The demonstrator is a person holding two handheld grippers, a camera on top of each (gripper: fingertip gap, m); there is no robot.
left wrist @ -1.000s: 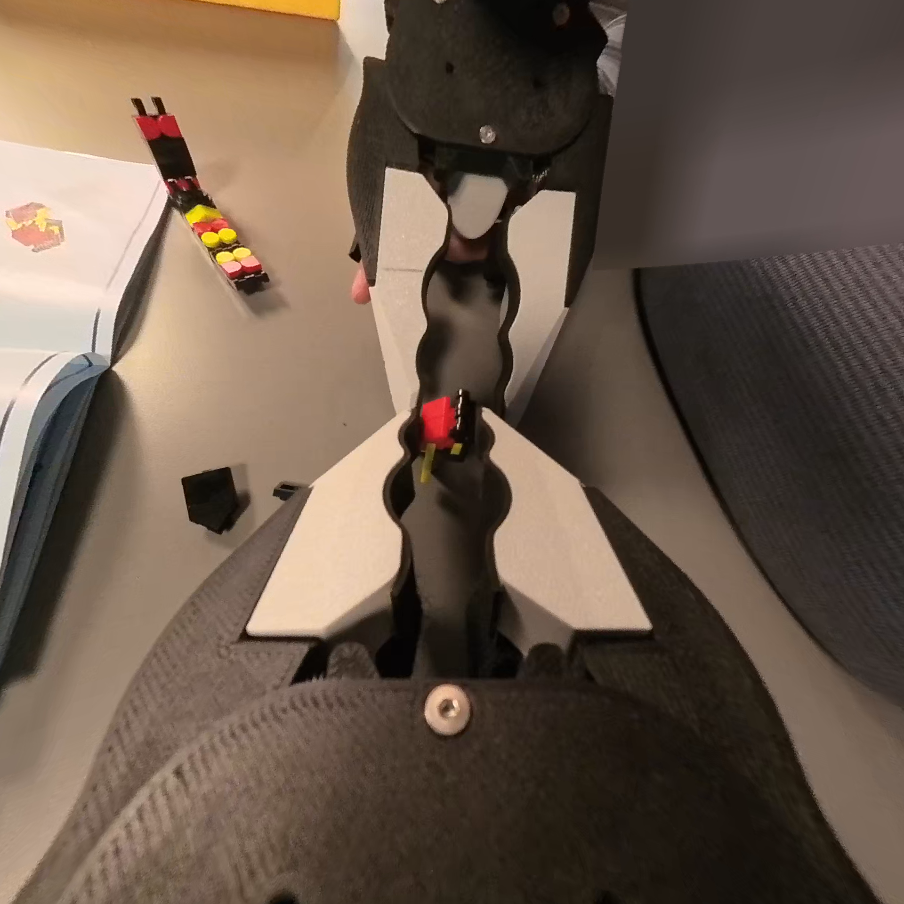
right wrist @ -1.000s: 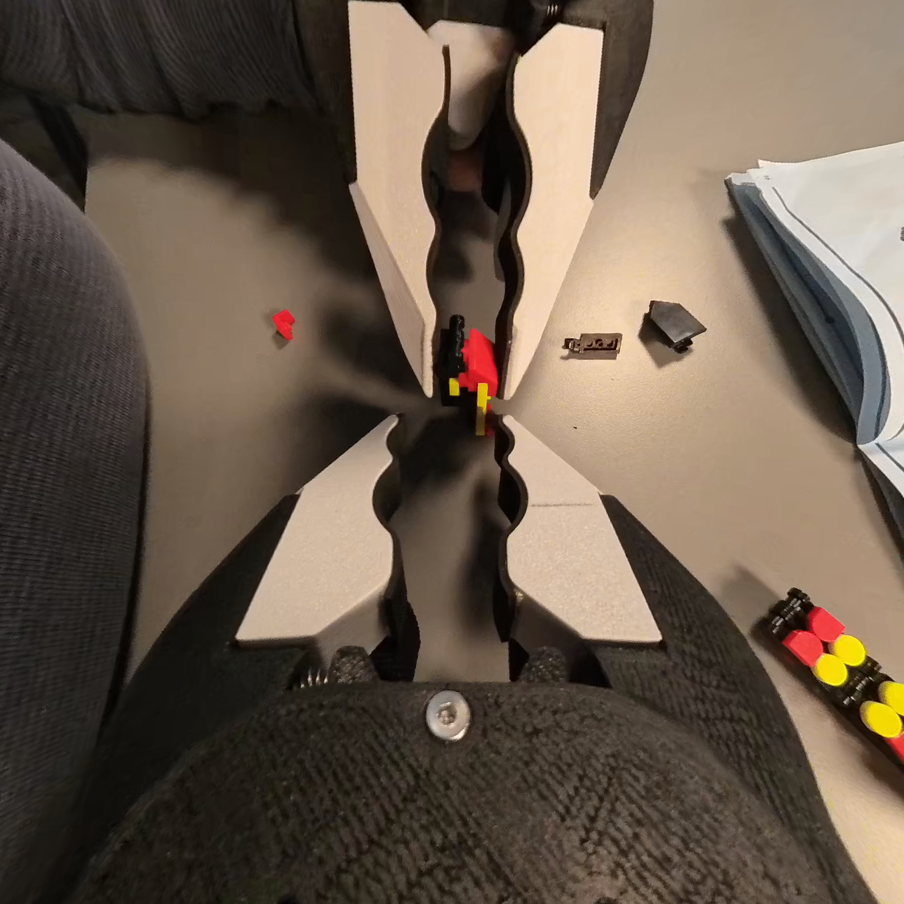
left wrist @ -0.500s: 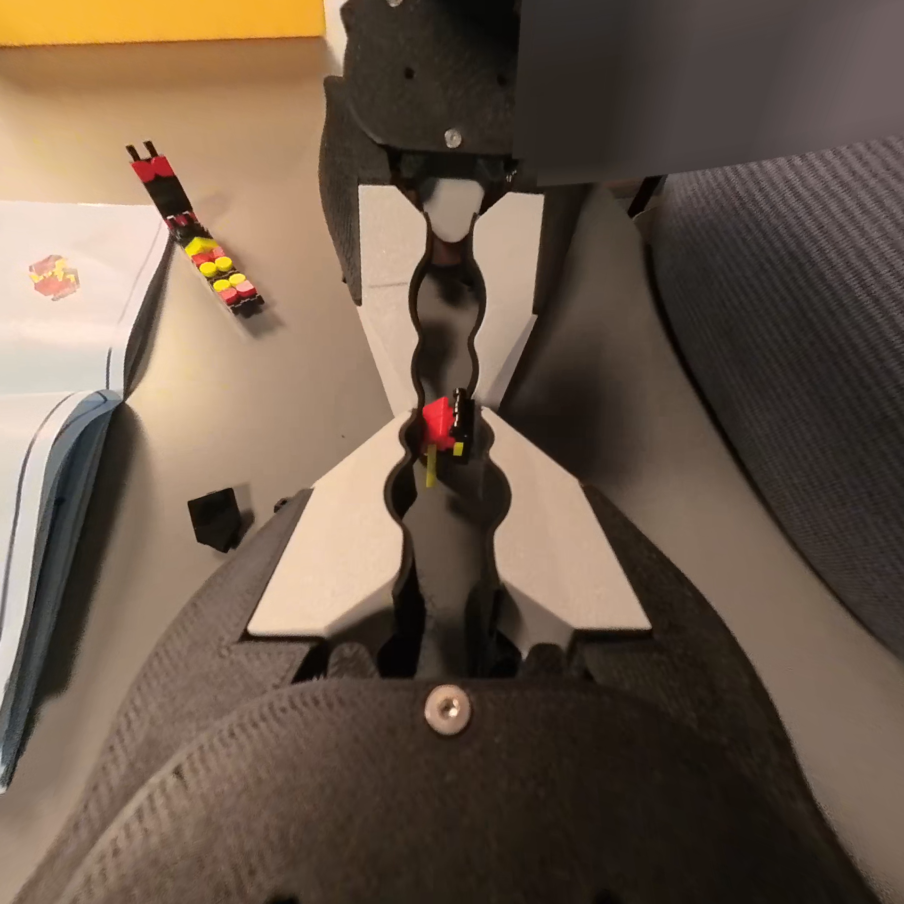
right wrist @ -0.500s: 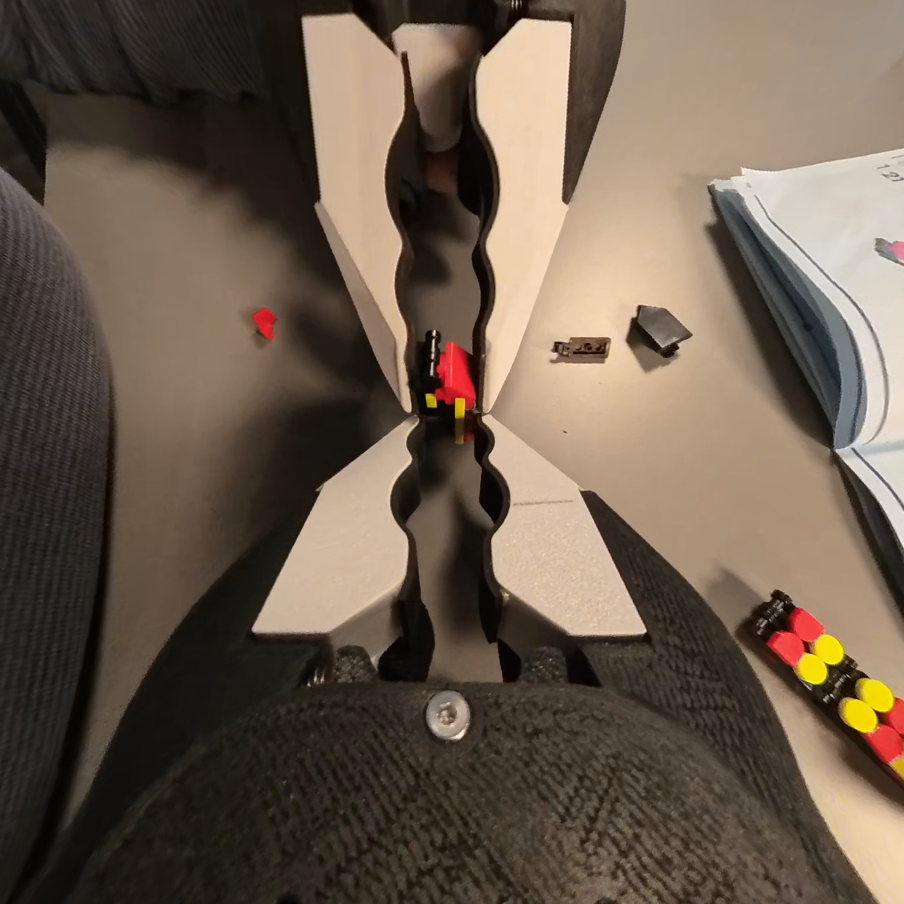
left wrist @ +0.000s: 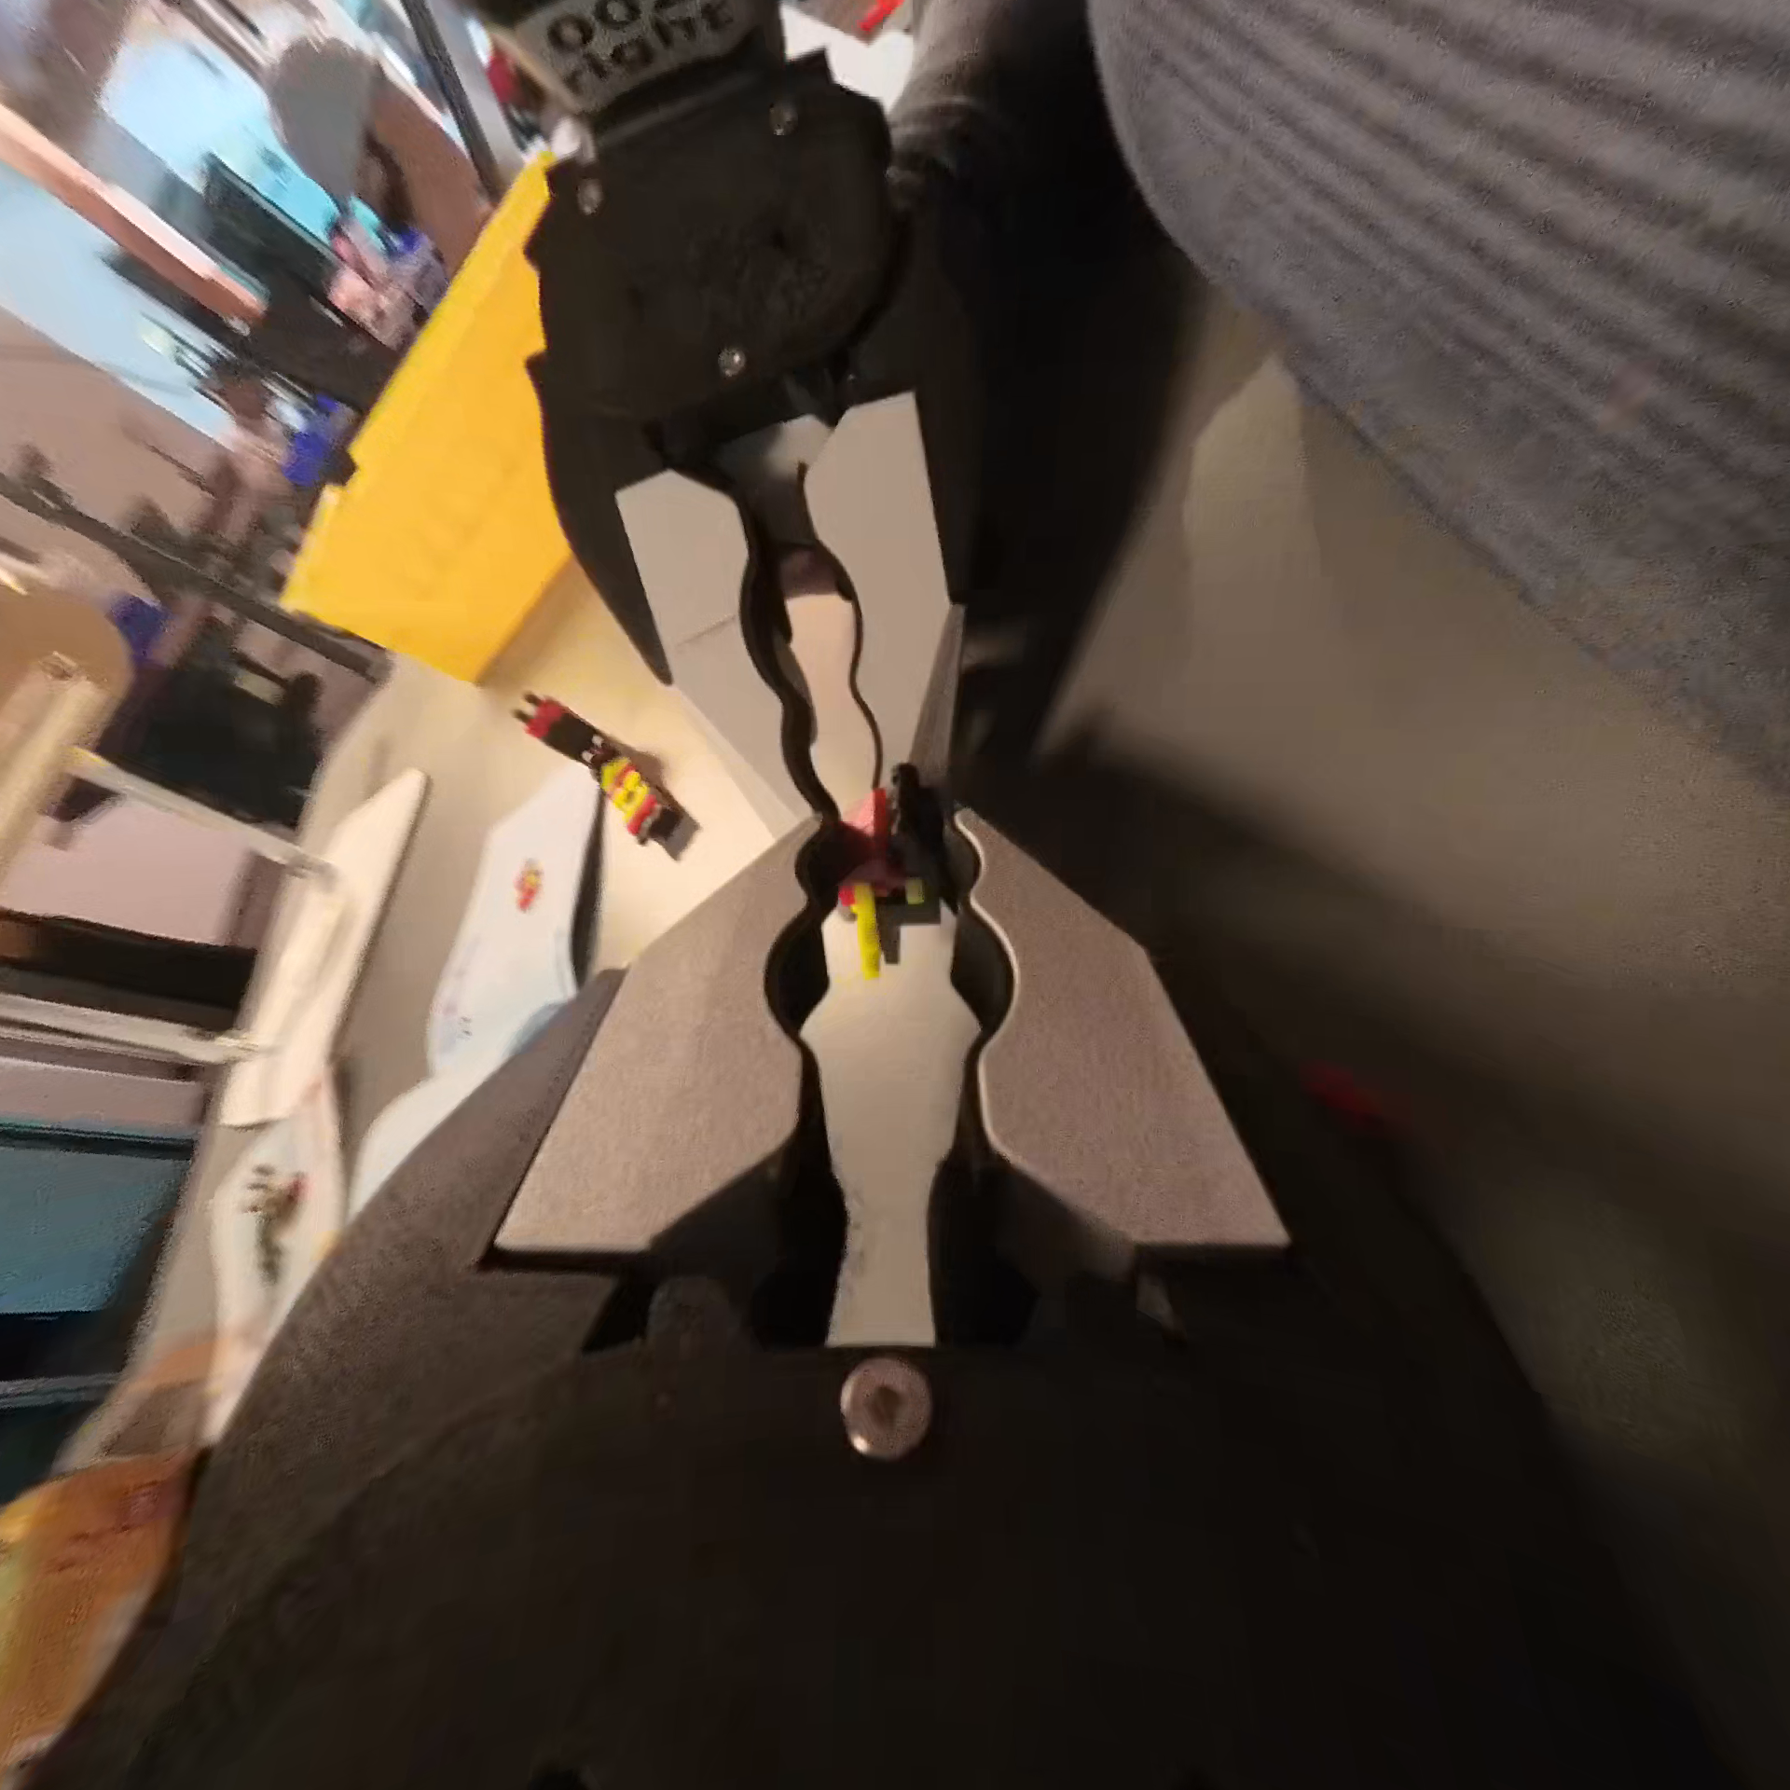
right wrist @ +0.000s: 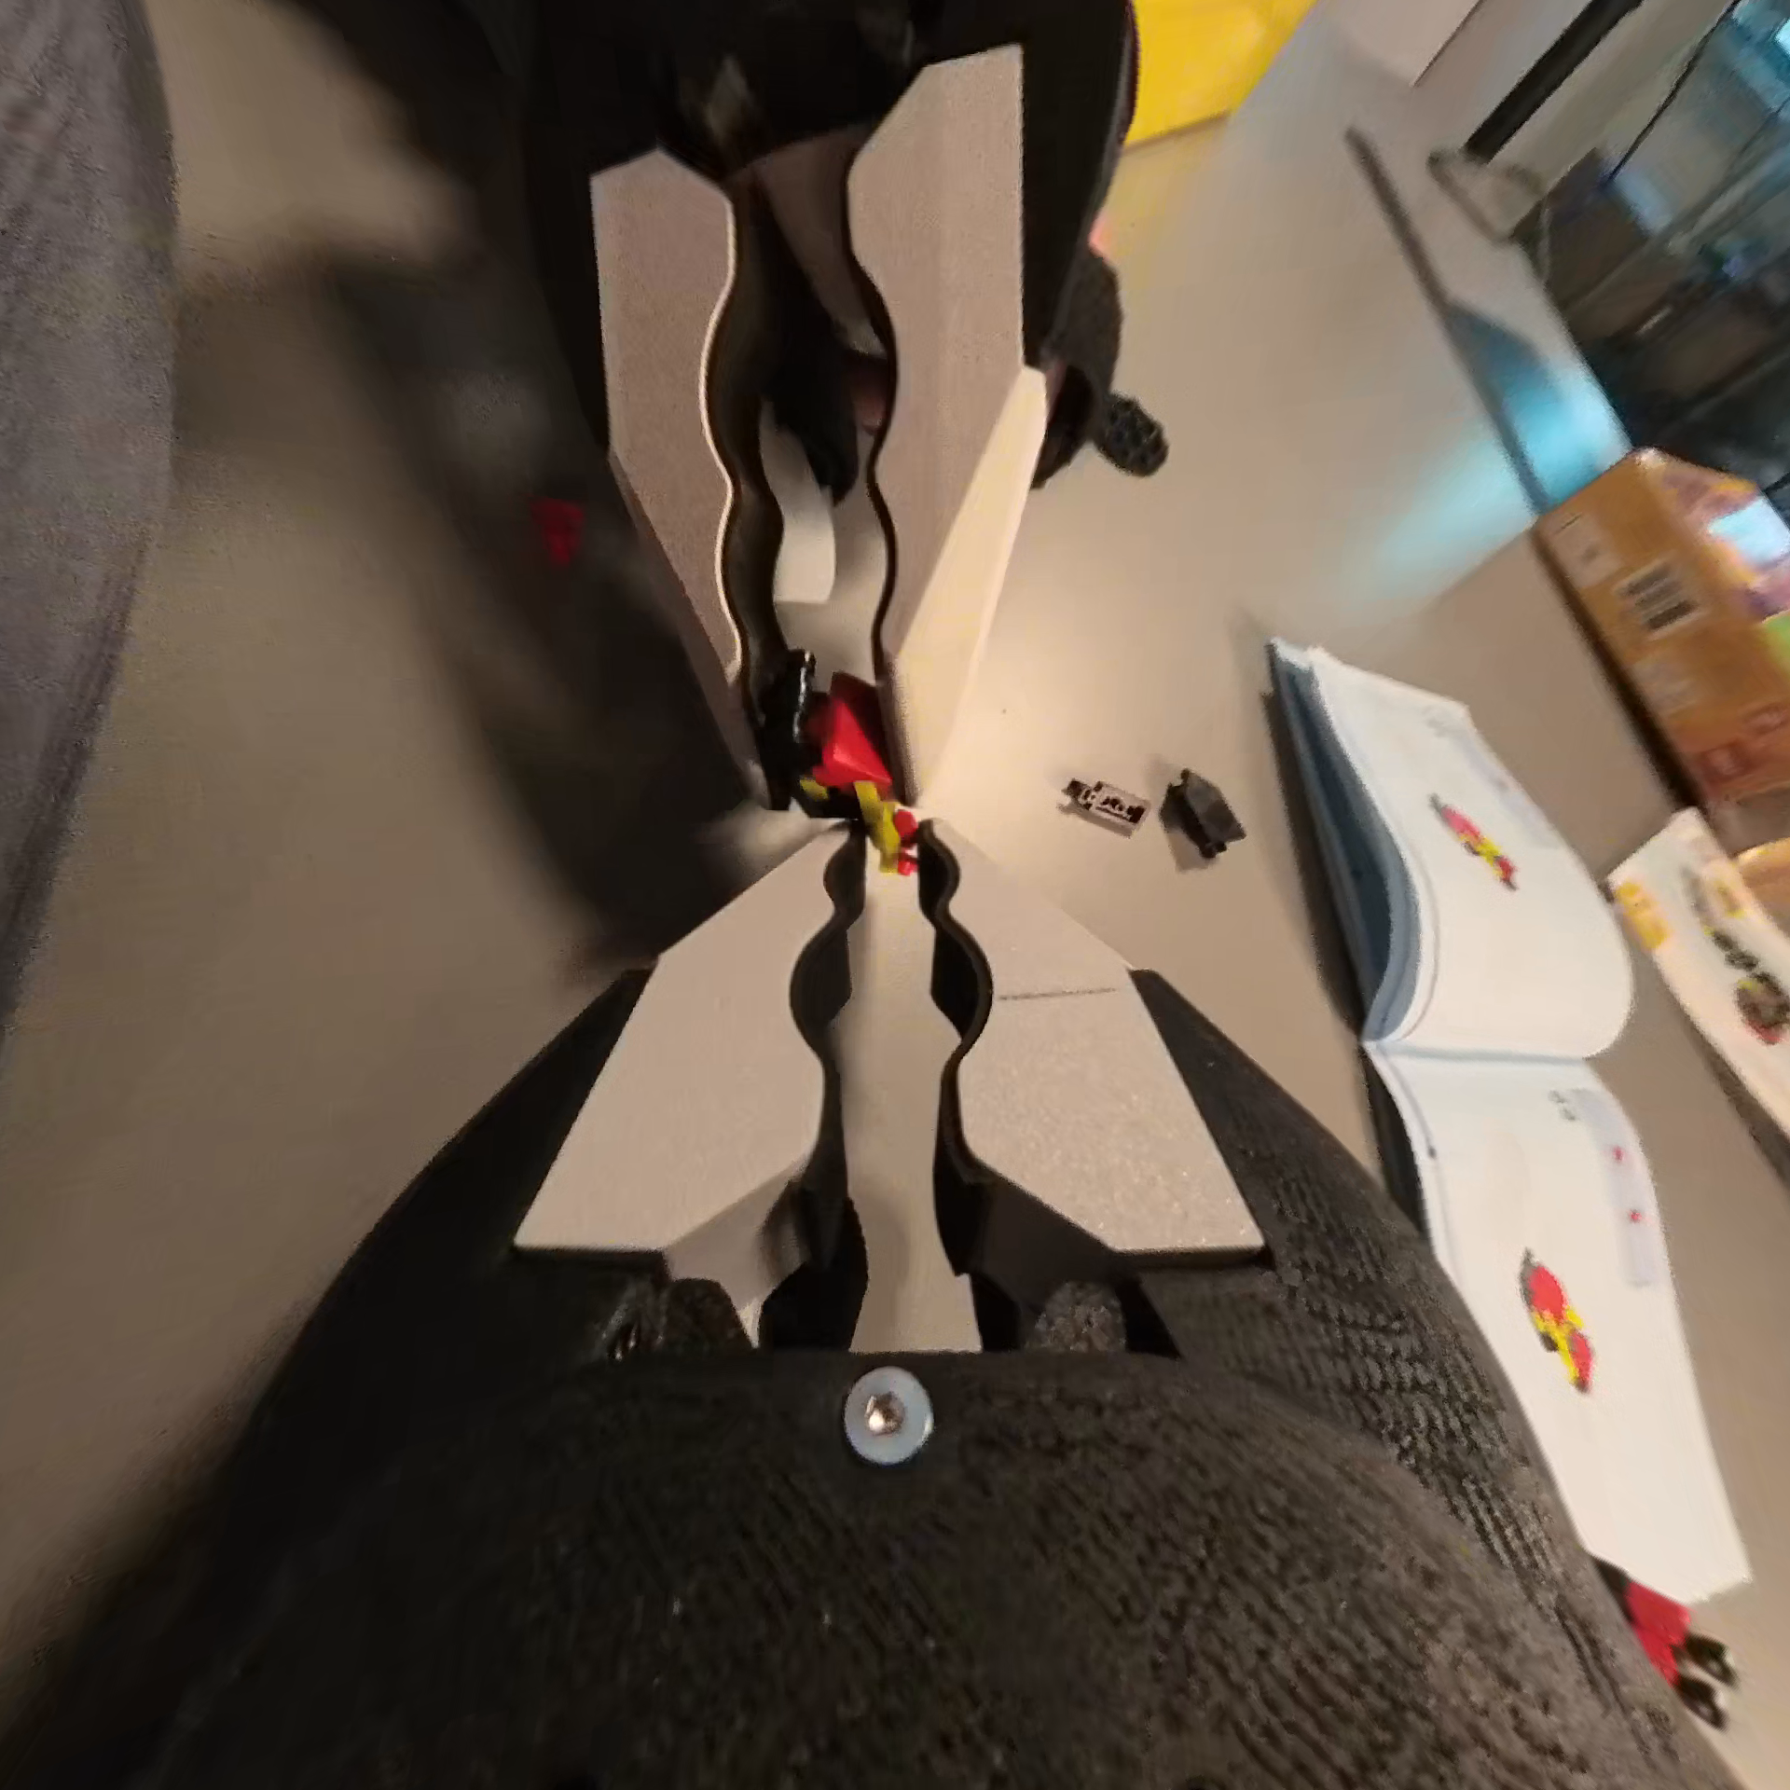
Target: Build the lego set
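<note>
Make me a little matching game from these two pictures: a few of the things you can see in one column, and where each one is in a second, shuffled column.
Things
1. small red, black and yellow lego assembly
2. open white instruction booklet
3. small black wedge-shaped lego piece
4. long black lego strip with red and yellow studs

Places
A. lying flat on the grey table, right side of the right wrist view
B. pinched between the tips of both grippers
C. on the table between the grippers and the booklet
D. on the table near the yellow box

Pairs: 1-B, 2-A, 3-C, 4-D
</note>
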